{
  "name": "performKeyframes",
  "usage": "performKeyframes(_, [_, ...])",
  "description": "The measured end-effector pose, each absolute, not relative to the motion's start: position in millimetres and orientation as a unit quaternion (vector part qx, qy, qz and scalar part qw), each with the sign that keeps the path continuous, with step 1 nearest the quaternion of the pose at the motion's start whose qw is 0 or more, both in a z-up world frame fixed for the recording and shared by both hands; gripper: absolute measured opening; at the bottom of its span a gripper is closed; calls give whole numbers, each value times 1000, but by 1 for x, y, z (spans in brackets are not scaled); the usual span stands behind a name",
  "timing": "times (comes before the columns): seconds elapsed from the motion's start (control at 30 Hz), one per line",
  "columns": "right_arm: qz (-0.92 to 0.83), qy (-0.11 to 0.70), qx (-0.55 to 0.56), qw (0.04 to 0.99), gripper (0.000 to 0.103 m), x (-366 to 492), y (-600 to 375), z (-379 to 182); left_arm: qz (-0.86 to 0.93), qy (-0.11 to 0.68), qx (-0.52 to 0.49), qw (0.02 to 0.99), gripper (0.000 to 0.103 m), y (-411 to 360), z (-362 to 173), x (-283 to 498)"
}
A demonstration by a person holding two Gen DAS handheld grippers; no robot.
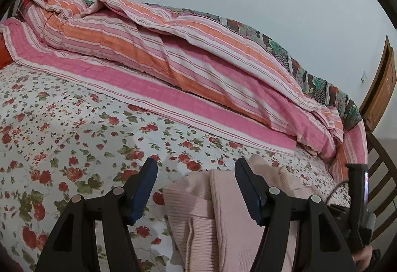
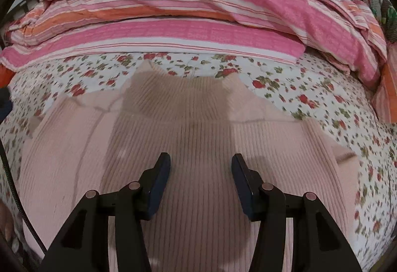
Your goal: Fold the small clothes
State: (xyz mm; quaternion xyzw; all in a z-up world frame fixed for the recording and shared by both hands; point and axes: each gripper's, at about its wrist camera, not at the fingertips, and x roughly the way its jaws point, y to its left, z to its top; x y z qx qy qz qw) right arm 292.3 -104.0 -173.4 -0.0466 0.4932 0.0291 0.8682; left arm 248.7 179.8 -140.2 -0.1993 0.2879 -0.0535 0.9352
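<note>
A pale pink ribbed sweater (image 2: pixel 193 137) lies flat on the floral bedsheet (image 2: pixel 310 93), its collar toward the far side. My right gripper (image 2: pixel 201 160) is open and empty, hovering over the middle of the sweater. In the left wrist view the sweater's (image 1: pixel 206 217) left part shows with a fold laid over it. My left gripper (image 1: pixel 196 167) is open and empty above that edge, its right finger (image 1: pixel 248 187) over the cloth. The other gripper (image 1: pixel 357 202) shows at the right.
A striped pink and orange quilt (image 1: pixel 173 58) lies bunched along the far side of the bed, also in the right wrist view (image 2: pixel 198 11). A patterned blanket (image 1: pixel 320 85) lies behind it. A wooden bed frame (image 1: pixel 379 172) and a door (image 1: pixel 382 83) are at the right.
</note>
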Motion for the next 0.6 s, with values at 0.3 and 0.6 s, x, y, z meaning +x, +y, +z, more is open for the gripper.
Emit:
performKeyframes(0.3, [34, 496, -49, 866, 50, 244, -107, -161, -63, 280, -187, 939, 63, 175, -132, 237])
performKeyframes(0.6, [29, 489, -66, 870, 50, 200, -102, -157, -70, 273, -204, 938, 63, 188, -129, 225])
